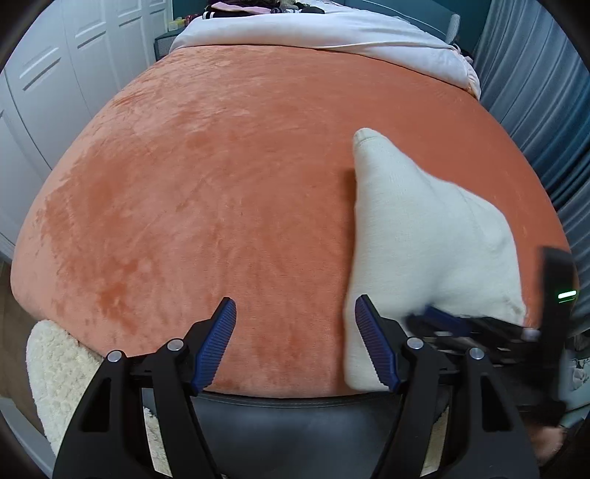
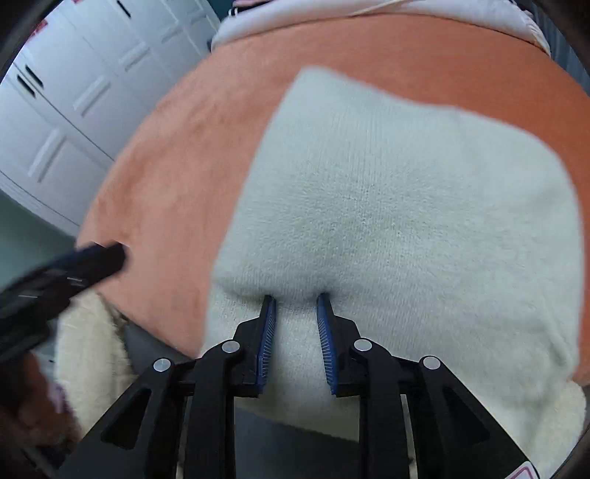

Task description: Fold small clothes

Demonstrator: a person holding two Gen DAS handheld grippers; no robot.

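Note:
A small white knit garment [image 1: 424, 228] lies on the right part of an orange plush blanket [image 1: 221, 184]; its far corner points away from me. In the right wrist view the garment [image 2: 387, 202] fills most of the picture. My right gripper [image 2: 295, 296] is at its near edge, and the narrow gap between the blue pads is packed with puckered knit, so it is shut on the cloth. My left gripper [image 1: 295, 299] hangs open over bare blanket just left of the garment, with nothing between its fingers. The right gripper [image 1: 435, 313] shows blurred at the garment's near right corner.
A fluffy cream throw [image 1: 55, 361] hangs off the bed's near left corner. A white duvet [image 1: 313, 33] and a pile of clothes lie at the far end. White wardrobe doors [image 1: 55, 73] stand to the left and a blue curtain [image 1: 534, 92] to the right.

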